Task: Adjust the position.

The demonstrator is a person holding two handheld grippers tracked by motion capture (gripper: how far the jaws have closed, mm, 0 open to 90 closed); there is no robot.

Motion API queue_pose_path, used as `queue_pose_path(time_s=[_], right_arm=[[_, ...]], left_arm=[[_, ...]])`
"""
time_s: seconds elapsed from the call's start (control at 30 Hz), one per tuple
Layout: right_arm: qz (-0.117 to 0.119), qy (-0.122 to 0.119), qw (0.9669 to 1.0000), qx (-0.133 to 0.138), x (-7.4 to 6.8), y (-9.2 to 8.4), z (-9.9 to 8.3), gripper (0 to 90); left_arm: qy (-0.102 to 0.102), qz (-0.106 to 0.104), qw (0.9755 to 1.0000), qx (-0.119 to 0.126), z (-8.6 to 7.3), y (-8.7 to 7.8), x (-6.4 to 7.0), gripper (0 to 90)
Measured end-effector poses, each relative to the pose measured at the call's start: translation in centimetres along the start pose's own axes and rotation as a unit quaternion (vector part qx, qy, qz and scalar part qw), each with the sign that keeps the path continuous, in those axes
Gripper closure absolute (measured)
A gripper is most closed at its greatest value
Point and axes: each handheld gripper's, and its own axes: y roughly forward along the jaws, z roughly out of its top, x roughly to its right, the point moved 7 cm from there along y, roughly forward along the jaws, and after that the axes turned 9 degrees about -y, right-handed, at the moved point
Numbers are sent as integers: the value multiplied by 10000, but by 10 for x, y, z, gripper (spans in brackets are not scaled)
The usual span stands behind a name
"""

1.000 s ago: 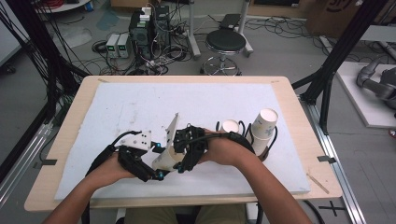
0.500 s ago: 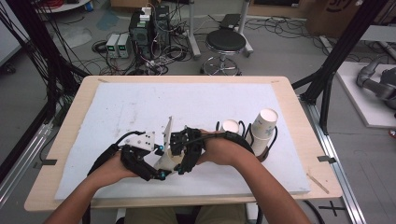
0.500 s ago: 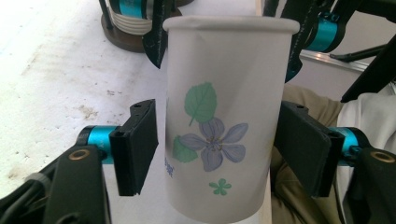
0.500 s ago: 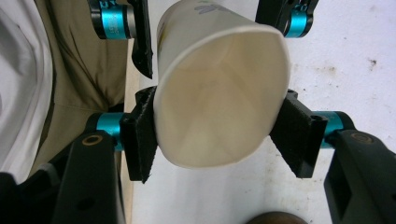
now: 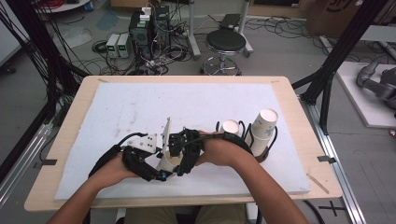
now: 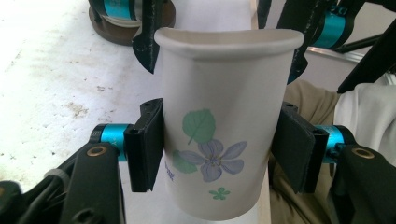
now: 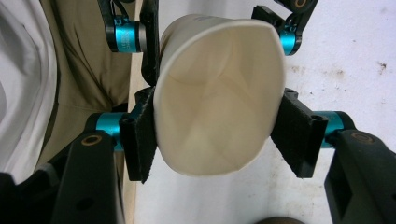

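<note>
We hold one paper cup [image 6: 224, 126] between both grippers near the table's [image 5: 65, 186] front edge.
Left gripper [image 6: 223, 140] clamps its flowered wall; right gripper [image 7: 215, 135] squeezes its rim oval.

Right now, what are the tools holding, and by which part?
Both grip one flowered paper cup: left tool across its lower body, right tool near its squashed rim.

Table [image 5: 289, 100]: pale wood, carrying a white mat [image 5: 140, 105].
Cup stand [image 5: 261, 151]: on mat, just right of right gripper [image 5: 182, 156].
</note>
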Motion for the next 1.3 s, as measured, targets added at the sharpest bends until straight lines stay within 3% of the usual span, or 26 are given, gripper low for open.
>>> queue_pose_path(time_s=[0.1, 0.13, 0.23, 0.27, 0.33, 0.4, 0.5, 0.6, 0.73, 0.77, 0.8, 0.83, 0.87, 0.9, 0.93, 0.97, 1.0, 1.1, 1.13, 1.2, 1.23, 1.27, 1.3], right_arm=[[-56, 71, 9999, 126, 1, 0, 0, 324], [-107, 196, 9988, 432, 2, -2, 0, 259], [-190, 336, 9967, 715, 3, -6, 0, 229], [-326, 500, 9927, 1051, 5, -11, -2, 226], [-442, 675, 9865, 1426, 8, -18, -6, 221], [-582, 875, 9783, 1788, 10, -24, -12, 221], [-822, 1195, 9616, 2330, 10, -33, -23, 220], [-1143, 1461, 9460, 2658, 10, -38, -38, 219], [-1517, 1887, 9171, 3167, 4, -41, -62, 220], [-1574, 2013, 9093, 3284, 2, -42, -67, 220], [-1660, 2076, 9029, 3379, 0, -42, -72, 220], [-1660, 2076, 9029, 3379, 0, -42, -72, 220], [-1820, 2209, 8924, 3488, -5, -42, -83, 220], [-1820, 2209, 8924, 3488, -5, -42, -83, 220], [-1957, 2311, 8826, 3596, -11, -42, -93, 220], [-2018, 2348, 8790, 3626, -14, -41, -98, 220], [-2018, 2348, 8790, 3626, -14, -41, -98, 220], [-2249, 2461, 8696, 3642, -25, -42, -112, 220], [-2364, 2542, 8649, 3625, -31, -41, -121, 220], [-2461, 2624, 8603, 3613, -36, -40, -130, 220], [-2517, 2674, 8581, 3589, -39, -40, -134, 220], [-2578, 2733, 8547, 3583, -41, -39, -139, 220], [-2611, 2780, 8524, 3578, -43, -38, -143, 220]], left_arm=[[-52, -3, 9999, 117, 0, -1, -1, 379], [-83, 26, 9997, 209, -2, -3, -3, 378], [-158, 65, 9992, 371, -4, -5, -5, 375], [-201, 79, 9987, 453, -5, -6, -6, 368], [-300, 151, 9971, 679, -10, -8, -10, 365], [-363, 194, 9959, 806, -13, -9, -12, 362], [-454, 287, 9941, 947, -16, -10, -15, 351], [-560, 486, 9885, 1315, -20, -15, -22, 349], [-602, 682, 9819, 1663, -23, -22, -28, 349], [-602, 682, 9819, 1663, -23, -22, -28, 350], [-623, 745, 9777, 1862, -24, -26, -30, 349], [-623, 745, 9777, 1862, -24, -26, -30, 350], [-613, 832, 9735, 2040, -25, -30, -31, 350], [-613, 832, 9735, 2040, -25, -30, -31, 350], [-629, 890, 9689, 2223, -26, -33, -32, 350], [-618, 934, 9670, 2287, -26, -35, -33, 350], [-618, 934, 9670, 2287, -26, -35, -33, 349], [-640, 1056, 9613, 2462, -27, -40, -35, 350], [-633, 1130, 9566, 2611, -27, -44, -36, 349], [-648, 1231, 9509, 2765, -29, -49, -37, 349], [-648, 1231, 9509, 2765, -29, -49, -37, 349], [-639, 1309, 9454, 2916, -30, -55, -38, 349], [-639, 1309, 9454, 2916, -30, -55, -38, 349]])
